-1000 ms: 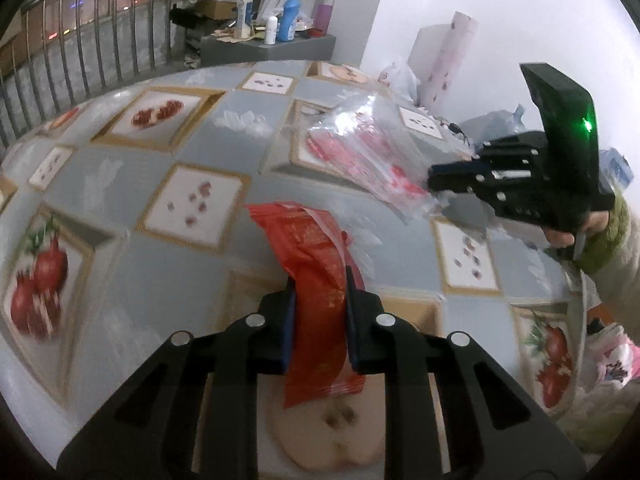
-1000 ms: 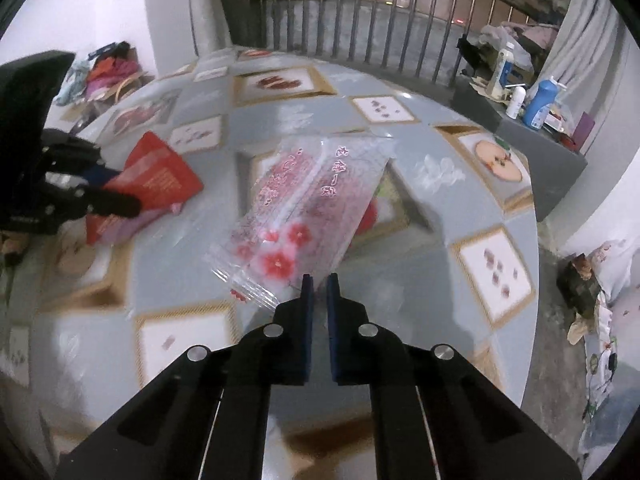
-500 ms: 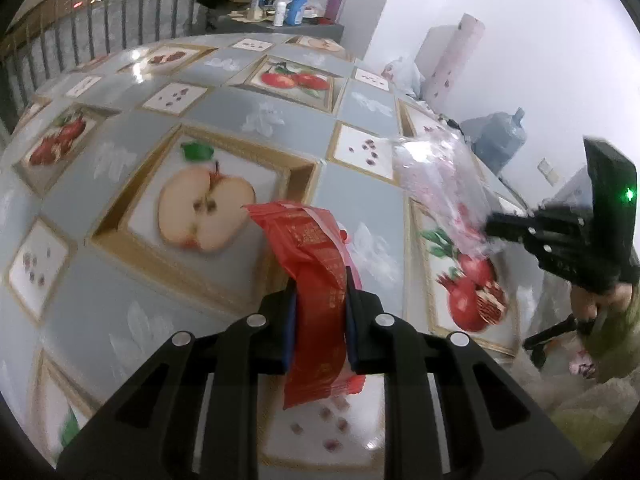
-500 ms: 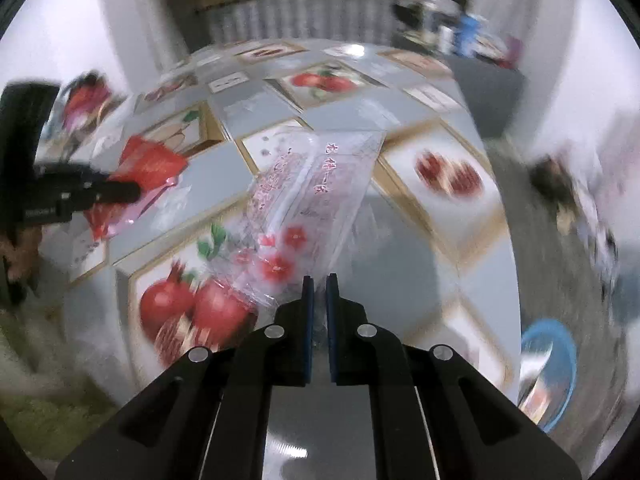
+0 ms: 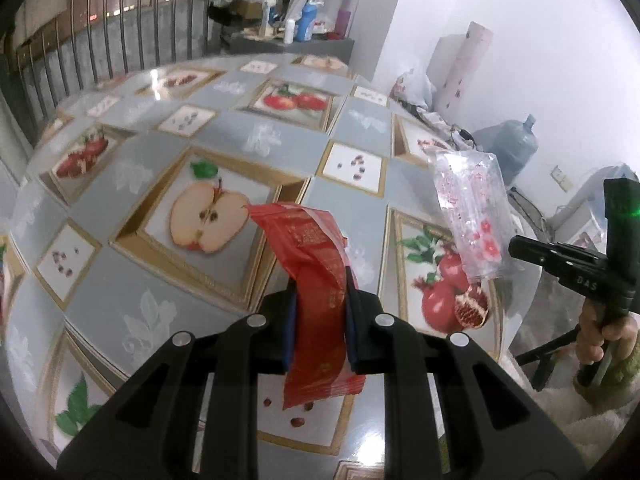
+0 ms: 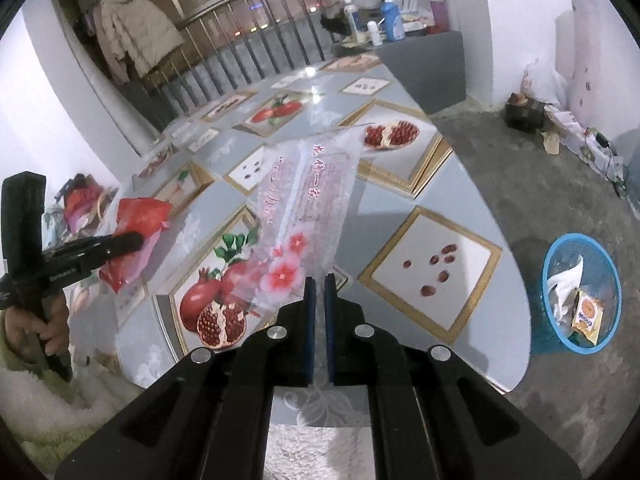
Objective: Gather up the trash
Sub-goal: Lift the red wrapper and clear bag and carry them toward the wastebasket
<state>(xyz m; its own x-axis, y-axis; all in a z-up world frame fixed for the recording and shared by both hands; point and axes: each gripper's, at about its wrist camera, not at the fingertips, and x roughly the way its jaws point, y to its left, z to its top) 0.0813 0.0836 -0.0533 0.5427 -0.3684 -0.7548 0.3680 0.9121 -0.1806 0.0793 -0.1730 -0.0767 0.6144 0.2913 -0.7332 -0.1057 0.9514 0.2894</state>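
Observation:
My left gripper (image 5: 320,296) is shut on a red wrapper (image 5: 316,276) and holds it above the fruit-patterned table (image 5: 224,132). The red wrapper also shows at the left of the right wrist view (image 6: 134,236). My right gripper (image 6: 319,284) is shut on a clear plastic wrapper with pink flowers (image 6: 304,216), held above the table's edge. That clear wrapper (image 5: 472,208) and the right gripper (image 5: 520,250) show at the right of the left wrist view. A blue trash basket (image 6: 560,256) with a tissue and a snack packet stands on the floor at the right.
A metal railing (image 6: 240,60) runs behind the table. A grey counter with bottles (image 6: 384,20) stands at the back. A water jug (image 5: 514,148) and bags lie by the white wall. The concrete floor (image 6: 520,184) lies between table and basket.
Both grippers have swung with their wrappers toward the table's edge. The blue basket on the floor now shows fully in the right wrist view.

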